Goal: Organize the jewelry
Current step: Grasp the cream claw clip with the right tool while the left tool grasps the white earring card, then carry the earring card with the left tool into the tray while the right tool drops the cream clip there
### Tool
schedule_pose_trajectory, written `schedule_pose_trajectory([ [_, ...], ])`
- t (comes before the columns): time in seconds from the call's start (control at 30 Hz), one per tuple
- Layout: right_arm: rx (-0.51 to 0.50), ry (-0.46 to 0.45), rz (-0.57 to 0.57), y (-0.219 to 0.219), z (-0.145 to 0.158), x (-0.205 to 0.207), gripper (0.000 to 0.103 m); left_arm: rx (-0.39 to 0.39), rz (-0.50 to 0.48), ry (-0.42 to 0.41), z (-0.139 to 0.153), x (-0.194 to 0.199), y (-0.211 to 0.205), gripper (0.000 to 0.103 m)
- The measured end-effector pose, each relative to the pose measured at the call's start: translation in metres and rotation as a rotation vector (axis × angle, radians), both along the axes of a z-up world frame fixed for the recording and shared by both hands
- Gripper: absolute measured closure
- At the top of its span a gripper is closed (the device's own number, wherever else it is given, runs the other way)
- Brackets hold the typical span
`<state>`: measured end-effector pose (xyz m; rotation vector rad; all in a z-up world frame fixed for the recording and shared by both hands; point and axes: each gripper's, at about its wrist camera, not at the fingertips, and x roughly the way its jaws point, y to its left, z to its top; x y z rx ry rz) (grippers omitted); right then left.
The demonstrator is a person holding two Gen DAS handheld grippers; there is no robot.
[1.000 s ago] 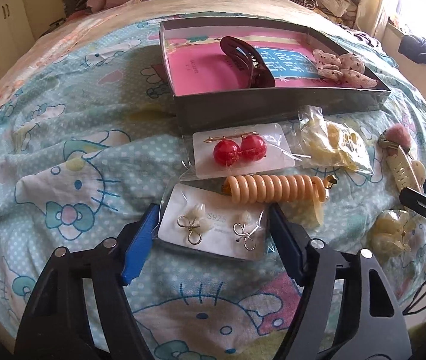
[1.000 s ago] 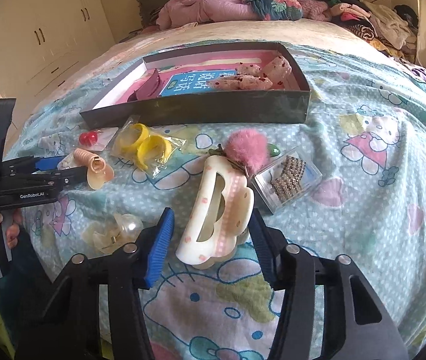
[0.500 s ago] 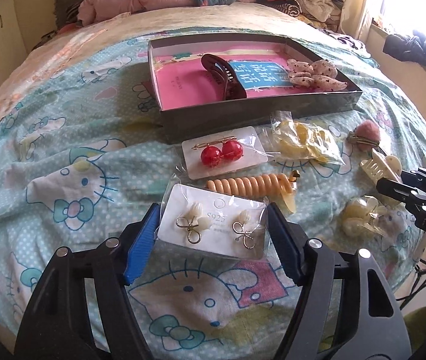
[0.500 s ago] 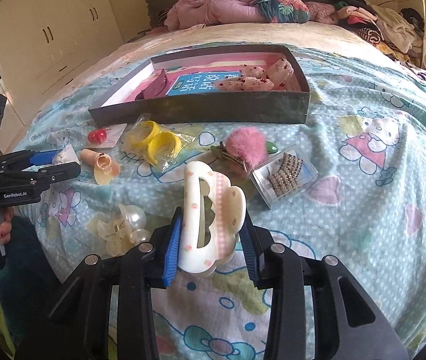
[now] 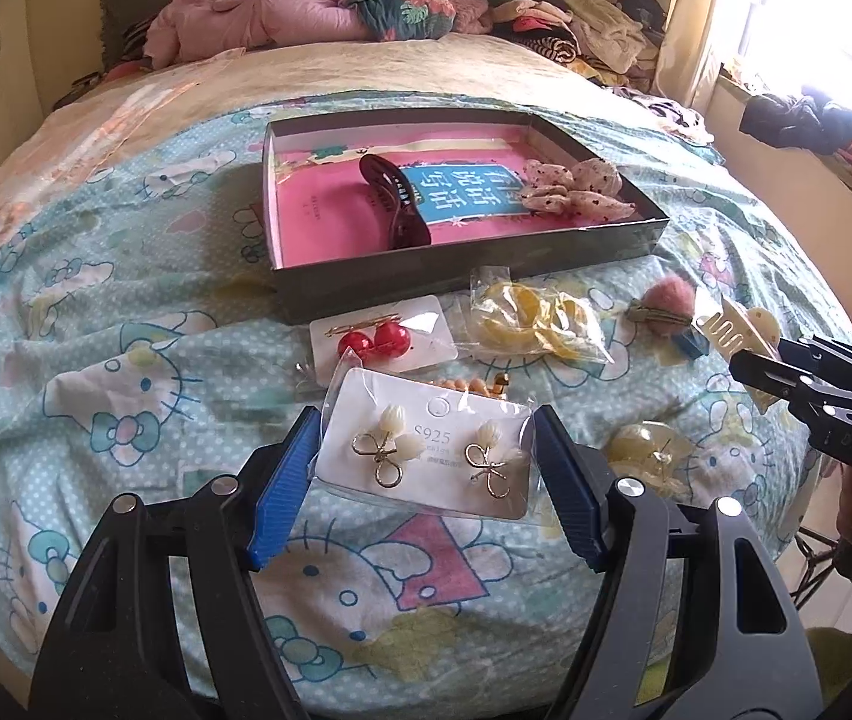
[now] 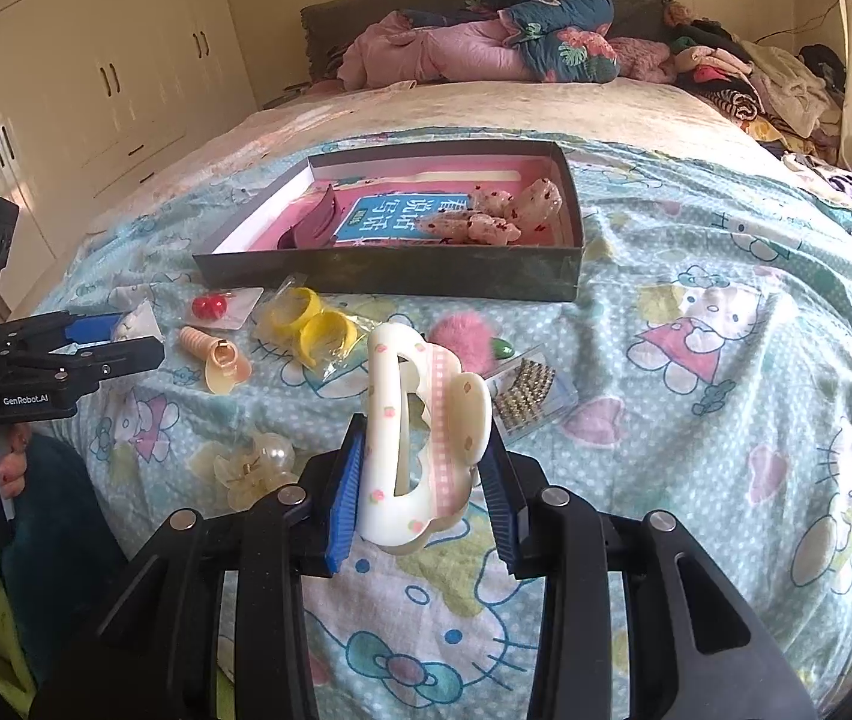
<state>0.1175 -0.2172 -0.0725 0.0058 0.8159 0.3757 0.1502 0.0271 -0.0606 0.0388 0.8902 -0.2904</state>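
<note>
Right wrist: hair clip (image 6: 420,438) between claw (image 6: 423,480) pads

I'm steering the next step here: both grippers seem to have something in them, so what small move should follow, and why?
Probably carry both pieces forward over the open box. The left gripper holds the earring card and the right gripper holds the white hair claw, both apparently lifted off the bedspread. The box already holds a dark red claw clip and a spotted bow.
</note>
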Motion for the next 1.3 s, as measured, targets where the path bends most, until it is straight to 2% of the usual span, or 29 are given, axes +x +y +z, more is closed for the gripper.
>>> schedule_pose_trajectory([
  [0.67, 0.007, -0.056, -0.015, -0.019, 0.025, 0.029, 0.068, -0.028, -0.047, -0.054, 0.021, 0.039, -0.046, 0.041],
  [1.3, -0.005, -0.146, -0.026, -0.022, 0.058, 0.087, 0.068, -0.072, -0.012, -0.113, 0.041, 0.103, -0.06, 0.041],
])
